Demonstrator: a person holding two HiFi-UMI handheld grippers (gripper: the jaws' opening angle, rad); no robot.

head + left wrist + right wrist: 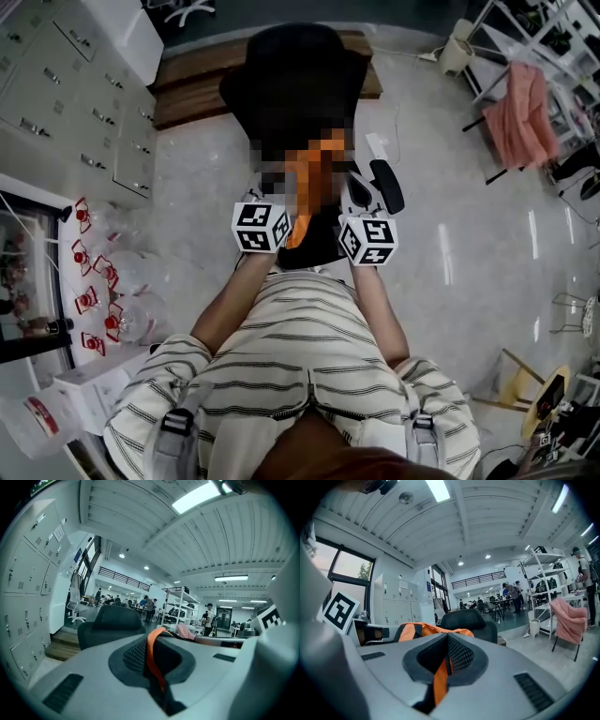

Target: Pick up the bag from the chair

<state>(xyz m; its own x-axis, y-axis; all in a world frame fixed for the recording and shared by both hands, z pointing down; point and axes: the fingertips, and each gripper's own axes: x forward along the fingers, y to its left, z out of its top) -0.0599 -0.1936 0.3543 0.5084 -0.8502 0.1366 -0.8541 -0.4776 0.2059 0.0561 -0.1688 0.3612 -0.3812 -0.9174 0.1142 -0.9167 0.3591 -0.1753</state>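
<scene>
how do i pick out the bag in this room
Find the black office chair at the top middle of the head view. Just in front of it, the bag is held between the left gripper and the right gripper, each shut on one of its straps. Those bright orange straps set it apart from the all-black chair.

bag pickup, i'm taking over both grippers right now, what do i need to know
Left gripper: shut on an orange strap.
Right gripper: shut on an orange strap too.
Bag: hangs between the grippers, on the person's side of the black chair.
Done: straps gripped; bag looks lifted off the seat, though part of it is masked in the head view.
Left: hold both grips and carry it clear.
</scene>
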